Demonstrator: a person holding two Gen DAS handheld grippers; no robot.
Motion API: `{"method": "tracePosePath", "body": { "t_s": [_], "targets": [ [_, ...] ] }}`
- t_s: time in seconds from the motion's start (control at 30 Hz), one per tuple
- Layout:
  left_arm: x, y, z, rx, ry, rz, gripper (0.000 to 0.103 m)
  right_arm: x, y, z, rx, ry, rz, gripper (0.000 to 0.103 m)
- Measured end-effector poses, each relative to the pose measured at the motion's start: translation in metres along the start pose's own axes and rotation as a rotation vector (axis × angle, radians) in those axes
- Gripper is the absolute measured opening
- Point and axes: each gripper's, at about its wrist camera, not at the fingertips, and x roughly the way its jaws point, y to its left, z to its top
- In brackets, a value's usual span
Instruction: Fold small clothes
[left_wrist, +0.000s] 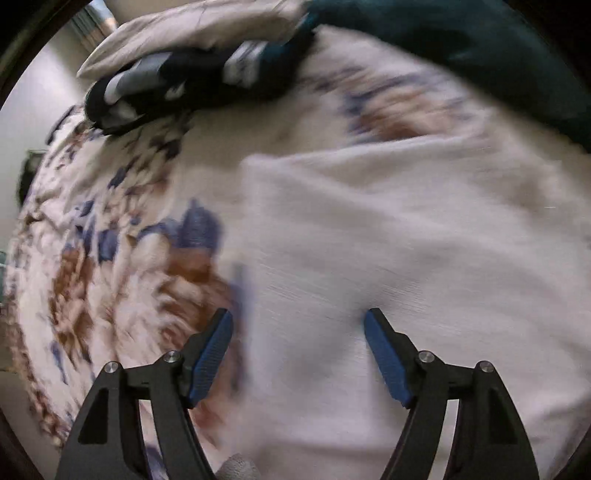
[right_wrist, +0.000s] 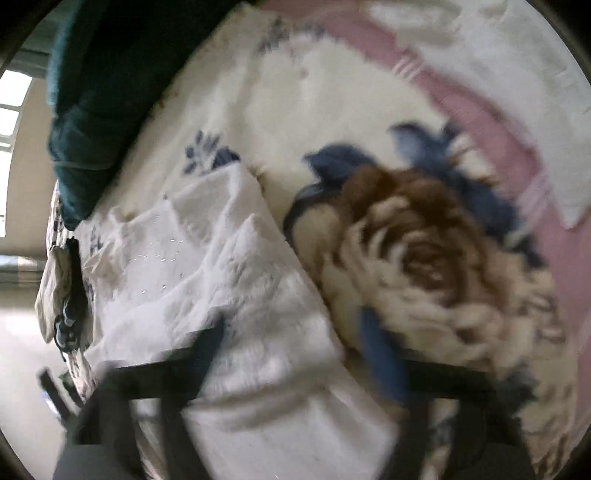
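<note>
A white garment (left_wrist: 388, 240) lies spread flat on a floral bedspread (left_wrist: 110, 258). My left gripper (left_wrist: 298, 325) is open just above its near part, with nothing between the blue pads. In the right wrist view the same white garment (right_wrist: 221, 295) lies folded and rumpled on the bedspread (right_wrist: 424, 251). My right gripper (right_wrist: 291, 339) is open over its right edge; the fingers are blurred by motion and hold nothing.
A dark teal cloth (left_wrist: 480, 48) lies at the far right of the bed, also in the right wrist view (right_wrist: 99, 92). A black-and-white garment (left_wrist: 177, 85) and a beige cloth (left_wrist: 184, 33) lie at the back. A pink striped cloth (right_wrist: 498, 140) lies far right.
</note>
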Motion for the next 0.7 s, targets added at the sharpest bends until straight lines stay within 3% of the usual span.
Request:
{"method": "tracePosePath", "body": {
  "t_s": [0.03, 0.1, 0.17, 0.2, 0.27, 0.3, 0.37, 0.4, 0.43, 0.6, 0.67, 0.7],
  "targets": [
    [0.005, 0.007, 0.002, -0.010, -0.006, 0.002, 0.078, 0.004, 0.006, 0.003, 0.007, 0.009, -0.010, 0.010],
    [0.008, 0.018, 0.005, -0.021, -0.032, 0.014, 0.091, -0.003, 0.020, 0.004, -0.035, -0.027, -0.009, 0.010],
    [0.008, 0.031, 0.008, -0.044, -0.054, 0.030, 0.094, -0.008, 0.038, 0.003, -0.154, -0.068, -0.079, 0.010],
    [0.011, 0.036, 0.009, -0.067, -0.041, 0.011, 0.095, -0.001, 0.039, 0.005, -0.192, -0.048, -0.133, 0.010],
    [0.011, 0.039, 0.008, -0.088, -0.016, -0.024, 0.095, 0.016, 0.033, 0.012, -0.202, 0.033, -0.151, 0.010],
    [0.002, 0.037, 0.006, -0.077, -0.019, -0.027, 0.095, 0.017, 0.034, 0.012, -0.214, 0.047, -0.162, 0.016],
    [-0.025, 0.035, -0.002, -0.053, -0.053, -0.034, 0.095, 0.008, 0.042, 0.012, -0.253, 0.027, -0.221, 0.045],
    [-0.044, 0.029, -0.009, -0.038, -0.078, -0.053, 0.095, -0.002, 0.046, 0.009, -0.265, 0.010, -0.227, 0.071],
    [-0.064, 0.021, -0.019, -0.019, -0.099, -0.081, 0.095, -0.014, 0.048, 0.005, -0.261, -0.002, -0.212, 0.083],
    [-0.137, -0.038, -0.068, 0.102, -0.118, -0.194, 0.095, -0.064, 0.047, -0.022, -0.281, 0.007, -0.223, 0.084],
    [-0.153, -0.068, -0.091, 0.168, -0.073, -0.255, 0.095, -0.090, 0.035, -0.034, -0.316, 0.011, -0.246, 0.085],
    [-0.165, -0.095, -0.120, 0.221, -0.031, -0.297, 0.095, -0.102, 0.026, -0.039, -0.325, 0.015, -0.251, 0.085]
  ]
}}
